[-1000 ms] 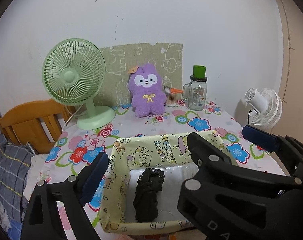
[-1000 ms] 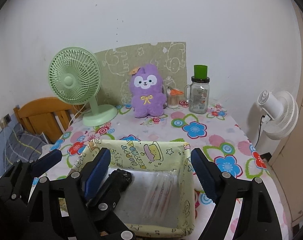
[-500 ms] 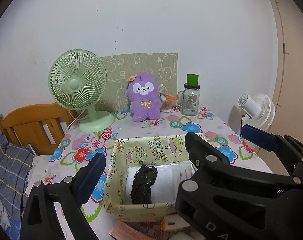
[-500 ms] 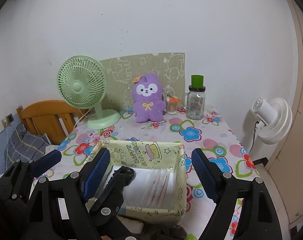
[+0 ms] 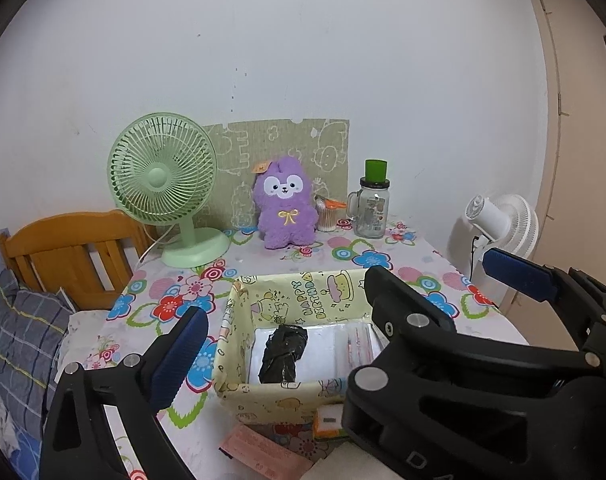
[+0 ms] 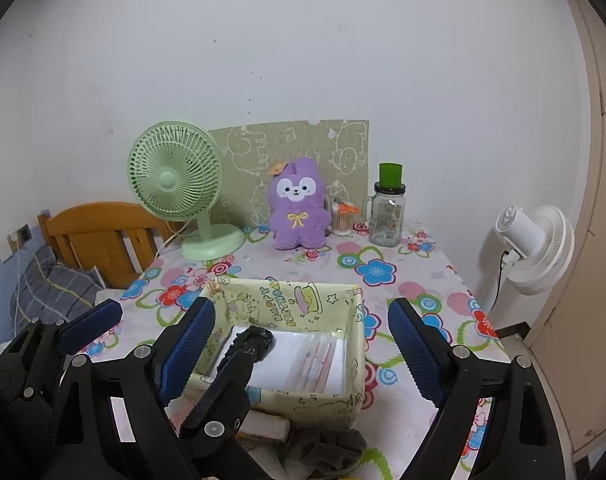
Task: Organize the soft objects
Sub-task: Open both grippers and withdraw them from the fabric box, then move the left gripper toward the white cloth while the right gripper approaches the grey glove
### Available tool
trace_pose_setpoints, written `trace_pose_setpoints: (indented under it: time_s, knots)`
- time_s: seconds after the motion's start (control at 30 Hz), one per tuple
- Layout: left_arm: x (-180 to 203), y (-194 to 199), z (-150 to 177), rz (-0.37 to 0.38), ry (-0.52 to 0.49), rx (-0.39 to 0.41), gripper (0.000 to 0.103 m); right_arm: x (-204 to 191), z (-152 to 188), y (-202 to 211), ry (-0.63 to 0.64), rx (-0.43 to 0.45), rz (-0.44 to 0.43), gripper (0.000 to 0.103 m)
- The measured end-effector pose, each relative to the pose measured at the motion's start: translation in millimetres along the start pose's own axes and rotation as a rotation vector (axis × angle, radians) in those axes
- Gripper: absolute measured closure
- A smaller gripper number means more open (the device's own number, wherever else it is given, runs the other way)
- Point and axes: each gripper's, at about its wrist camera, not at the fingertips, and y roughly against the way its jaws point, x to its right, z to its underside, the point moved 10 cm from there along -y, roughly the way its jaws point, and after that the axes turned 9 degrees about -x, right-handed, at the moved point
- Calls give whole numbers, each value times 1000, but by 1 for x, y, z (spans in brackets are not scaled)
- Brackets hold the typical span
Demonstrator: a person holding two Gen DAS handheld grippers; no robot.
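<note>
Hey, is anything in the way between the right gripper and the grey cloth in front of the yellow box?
Nothing visible. The grey cloth lies bare on the table just before the yellow box, below the right gripper, whose opening jaws hold nothing.

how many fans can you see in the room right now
2: a green fan standing on the table's far left beside the purple plush, and a white fan off the table's right edge. Others could be out of view.
</note>
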Motion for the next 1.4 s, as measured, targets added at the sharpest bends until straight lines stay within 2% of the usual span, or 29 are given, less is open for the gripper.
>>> trace_pose_setpoints:
  time_s: [0.1, 0.57, 0.63, 0.97, 1.1, 1.4]
  knots:
    - [1, 6, 1, 2, -1, 7, 3, 0, -1, 7, 0, 18, 7, 6]
    - [4, 31, 10, 14, 4, 18, 3, -4, 6, 32, 29, 37, 6, 5]
    - [4, 33, 12, 19, 4, 14, 2, -6, 8, 34, 34, 34, -11, 1]
    - [8, 44, 22, 38, 5, 11, 1, -9, 18, 47, 52, 47, -25, 0]
    - [9, 46, 27, 55, 14, 6, 1, -9, 23, 49, 52, 49, -61, 0]
    - [16, 42, 44, 83, 13, -18, 1, -4, 38, 48, 48, 38, -32, 0]
